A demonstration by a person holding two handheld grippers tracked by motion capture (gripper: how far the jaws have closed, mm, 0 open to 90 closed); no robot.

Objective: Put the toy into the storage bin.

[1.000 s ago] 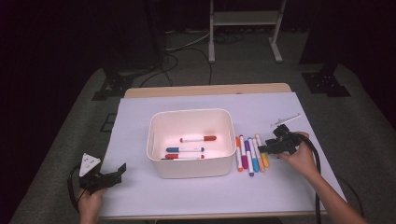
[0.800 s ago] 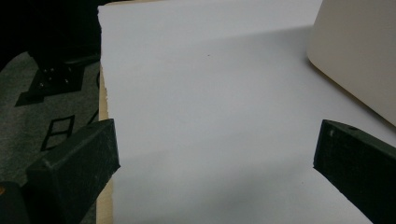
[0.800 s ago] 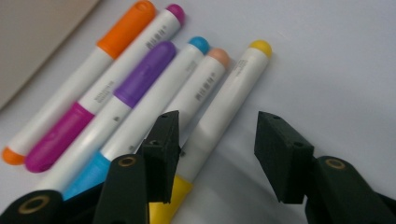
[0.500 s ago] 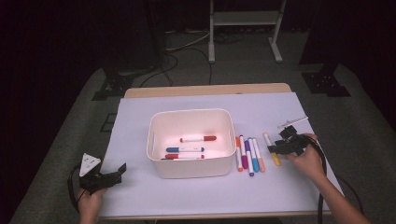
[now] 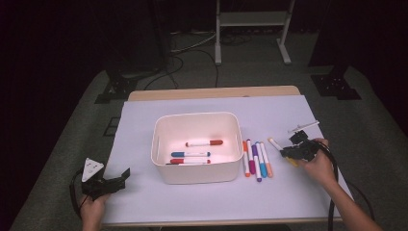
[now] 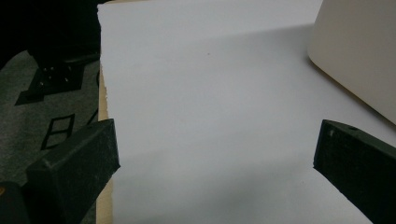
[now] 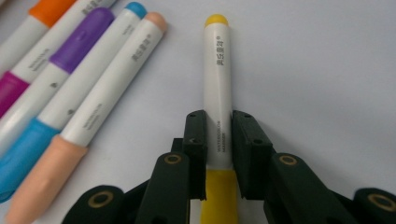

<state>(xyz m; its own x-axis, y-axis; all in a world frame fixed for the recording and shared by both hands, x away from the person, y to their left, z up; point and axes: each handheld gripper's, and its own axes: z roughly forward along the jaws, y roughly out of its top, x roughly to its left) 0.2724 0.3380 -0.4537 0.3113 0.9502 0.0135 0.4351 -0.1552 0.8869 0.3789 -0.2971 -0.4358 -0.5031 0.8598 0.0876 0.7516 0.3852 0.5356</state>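
Observation:
On the white sheet, to the right of a row of several markers (image 5: 257, 161), lies a yellow-capped white marker (image 5: 275, 143). My right gripper (image 5: 288, 153) is shut on it. In the right gripper view the two pads (image 7: 196, 135) press the barrel of the yellow marker (image 7: 217, 84) just above its cap; the jaws have just been closing onto it. My right gripper (image 7: 218, 126) points along the marker. My left gripper (image 5: 122, 175) rests open at the front left, nothing between its jaws (image 6: 215, 154).
A white bin (image 5: 197, 118) in the middle of the sheet holds a red marker (image 5: 204, 143), a blue one (image 5: 190, 154) and another red one (image 5: 190, 161). A thin white stick-like thing (image 5: 303, 127) lies beyond my right gripper. The bin's wall (image 6: 359, 56) stands right of my left gripper.
The right gripper has shifted slightly right and its jaws have closed onto the yellow marker, now apart from the row. The left gripper has stayed put.

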